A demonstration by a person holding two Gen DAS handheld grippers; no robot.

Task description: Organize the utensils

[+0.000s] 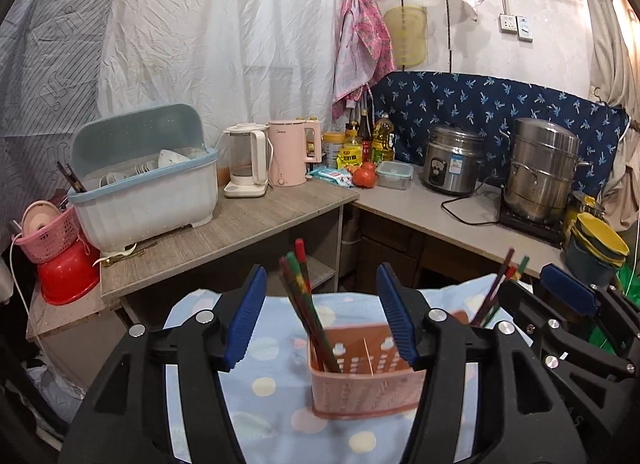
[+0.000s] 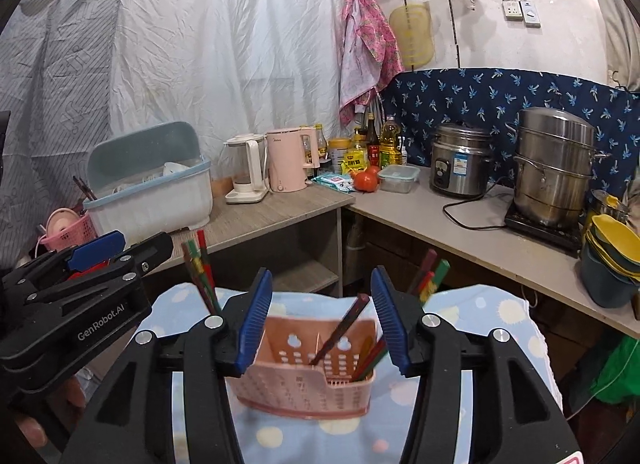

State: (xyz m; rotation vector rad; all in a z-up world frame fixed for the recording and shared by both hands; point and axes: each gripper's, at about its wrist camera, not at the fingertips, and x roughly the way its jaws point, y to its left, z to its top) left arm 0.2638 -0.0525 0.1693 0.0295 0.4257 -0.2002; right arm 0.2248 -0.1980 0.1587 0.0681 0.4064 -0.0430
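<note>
A pink perforated utensil holder [image 1: 360, 396] [image 2: 296, 388] stands on a light blue dotted cloth [image 1: 264, 384]. A bundle of red, green and dark chopsticks [image 1: 304, 296] leans upright in its left compartment, between the pads of my left gripper [image 1: 320, 320] without touching them; the jaws are open. More chopsticks [image 2: 430, 278] stand in the right compartment, and one dark chopstick [image 2: 344, 328] leans across it. My right gripper [image 2: 322, 316] hangs open over that side, its pads clear of the chopsticks. Each gripper shows at the edge of the other's view.
Behind the cloth runs an L-shaped counter [image 1: 240, 227] with a blue-lidded dish box [image 1: 148, 191], two kettles [image 1: 264, 155], bottles, a rice cooker [image 1: 452, 159] and a steel steamer pot [image 1: 540, 167]. Stacked bowls [image 1: 600, 244] sit far right, a pink basket [image 1: 48, 232] far left.
</note>
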